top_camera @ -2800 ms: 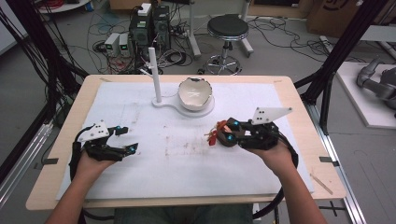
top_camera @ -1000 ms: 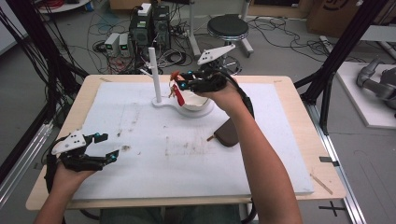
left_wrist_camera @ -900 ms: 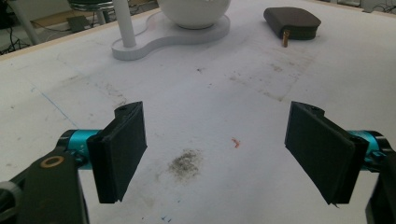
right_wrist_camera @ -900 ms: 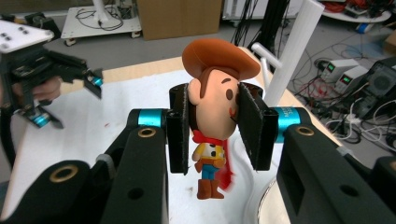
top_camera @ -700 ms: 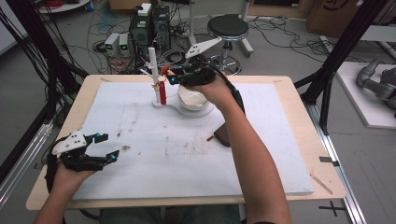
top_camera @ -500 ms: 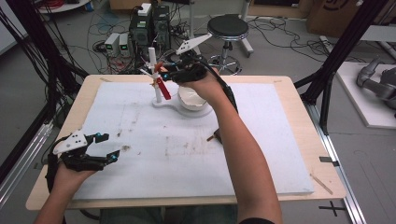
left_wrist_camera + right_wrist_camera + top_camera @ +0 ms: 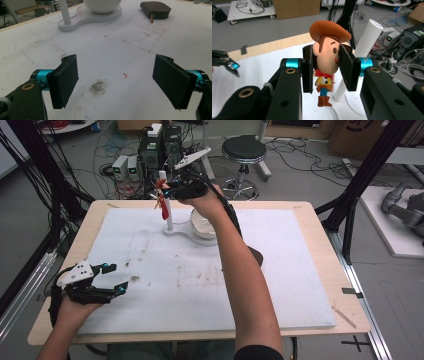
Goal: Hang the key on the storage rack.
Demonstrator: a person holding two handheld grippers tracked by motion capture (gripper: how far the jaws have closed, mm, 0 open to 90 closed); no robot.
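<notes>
My right gripper (image 7: pixel 325 67) is shut on the head of a small cowboy figure (image 7: pixel 325 62) with an orange hat, red scarf and brown boots. In the high view the right gripper (image 7: pixel 170 191) holds the cowboy figure (image 7: pixel 162 200) in the air beside the top of the white post (image 7: pixel 165 200) of a white stand (image 7: pixel 175 229). The white bowl (image 7: pixel 202 226) on that stand is partly hidden by the forearm. My left gripper (image 7: pixel 107 279) rests near the table's front left, jaws open, nothing between them (image 7: pixel 115 80).
A dark brown pouch (image 7: pixel 155 9) lies on the white mat (image 7: pixel 300 270) right of the stand, mostly behind the right arm in the high view. The mat carries smudges and a small red speck (image 7: pixel 124 75). Cables, boxes and a stool (image 7: pixel 243 151) stand beyond the table.
The right gripper has carried the cowboy figure leftward from above the bowl to the top of the white post. The left gripper stayed in place.
</notes>
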